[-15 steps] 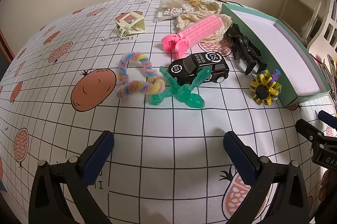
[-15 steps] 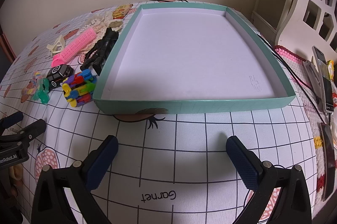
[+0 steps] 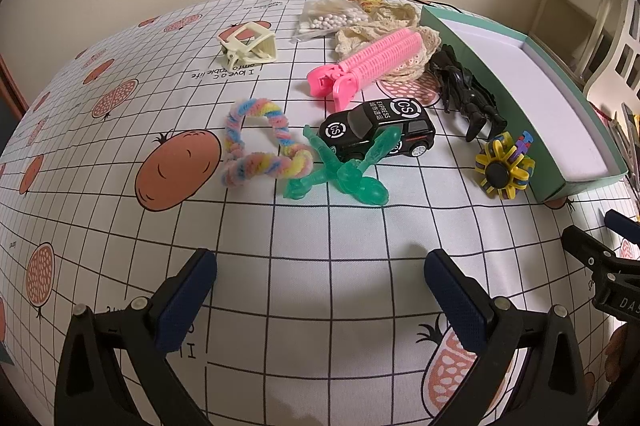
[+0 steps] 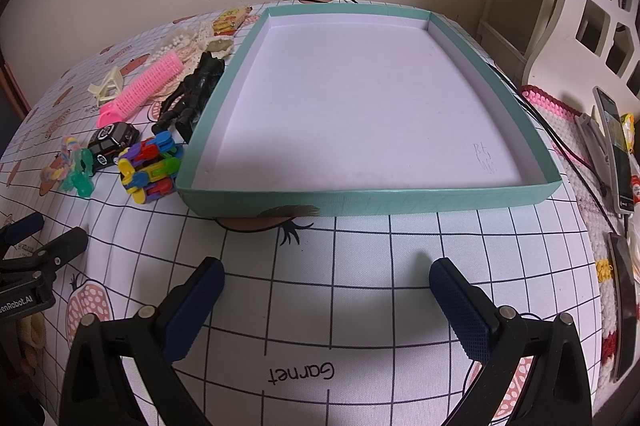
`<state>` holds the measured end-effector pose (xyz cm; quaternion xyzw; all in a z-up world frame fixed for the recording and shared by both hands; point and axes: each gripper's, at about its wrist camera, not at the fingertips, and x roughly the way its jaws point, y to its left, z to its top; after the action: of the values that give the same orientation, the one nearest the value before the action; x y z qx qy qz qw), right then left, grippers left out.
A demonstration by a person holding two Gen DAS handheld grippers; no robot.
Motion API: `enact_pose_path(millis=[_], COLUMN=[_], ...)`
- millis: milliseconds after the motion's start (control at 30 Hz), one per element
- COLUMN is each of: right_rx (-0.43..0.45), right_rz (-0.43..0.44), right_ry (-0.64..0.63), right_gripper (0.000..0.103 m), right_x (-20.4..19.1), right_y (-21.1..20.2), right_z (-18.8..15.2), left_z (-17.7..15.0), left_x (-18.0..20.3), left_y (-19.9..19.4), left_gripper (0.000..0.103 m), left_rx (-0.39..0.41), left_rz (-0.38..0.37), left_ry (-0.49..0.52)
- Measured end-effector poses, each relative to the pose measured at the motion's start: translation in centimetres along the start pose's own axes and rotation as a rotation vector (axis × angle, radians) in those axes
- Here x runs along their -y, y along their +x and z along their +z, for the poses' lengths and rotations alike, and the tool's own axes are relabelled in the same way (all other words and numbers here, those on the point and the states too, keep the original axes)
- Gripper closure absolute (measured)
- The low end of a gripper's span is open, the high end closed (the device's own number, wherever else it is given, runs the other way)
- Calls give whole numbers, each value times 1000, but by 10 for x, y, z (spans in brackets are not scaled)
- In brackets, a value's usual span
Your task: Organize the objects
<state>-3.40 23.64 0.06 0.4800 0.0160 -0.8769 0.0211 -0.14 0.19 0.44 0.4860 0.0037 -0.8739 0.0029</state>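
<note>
My left claw point(image 3: 320, 290) and right claw point(image 4: 326, 296) both stand wide, holding nothing, over the checked tablecloth point(image 3: 280, 234). One teal box lid point(image 4: 360, 196) lies ahead of the right claw, long axis 6 to 12 o'clock. At its 9 o'clock: one pink hair roller point(image 3: 370, 68) pointing 8 o'clock, one black toy car point(image 3: 378, 128), one black figure point(image 3: 468, 94), one cream claw clip point(image 3: 248, 46).

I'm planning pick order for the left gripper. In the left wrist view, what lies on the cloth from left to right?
Rainbow pipe-cleaner loop → cream hair claw → green plastic figure → black toy car → black action figure → multicoloured spinner toy → teal tray.
</note>
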Motion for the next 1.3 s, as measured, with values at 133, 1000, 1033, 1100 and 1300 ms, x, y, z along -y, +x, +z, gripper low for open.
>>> enact_pose_path(millis=[133,1000,1033,1100,1300], right_rx=[1,-10,-10,-2,45], right_rz=[1,-2,1,2,34], right_ry=[0,-4,-6,-21,-52], right_gripper=[0,0,0,0,0], right_x=[0,-1,-1,-3,-12], right_y=[0,0,-1,-8,-40], right_z=[-1,-6,-4,-1,31], left_z=[0,0,0,2,28], left_x=[1,2,2,1,-14], left_y=[0,-3,-4,-6,-21], left_gripper=[0,0,0,0,0], left_rx=[0,-21,-23,-31,-8], left_rz=[1,-24,-37,-63,-67], left_ry=[-1,25,24,11,-33])
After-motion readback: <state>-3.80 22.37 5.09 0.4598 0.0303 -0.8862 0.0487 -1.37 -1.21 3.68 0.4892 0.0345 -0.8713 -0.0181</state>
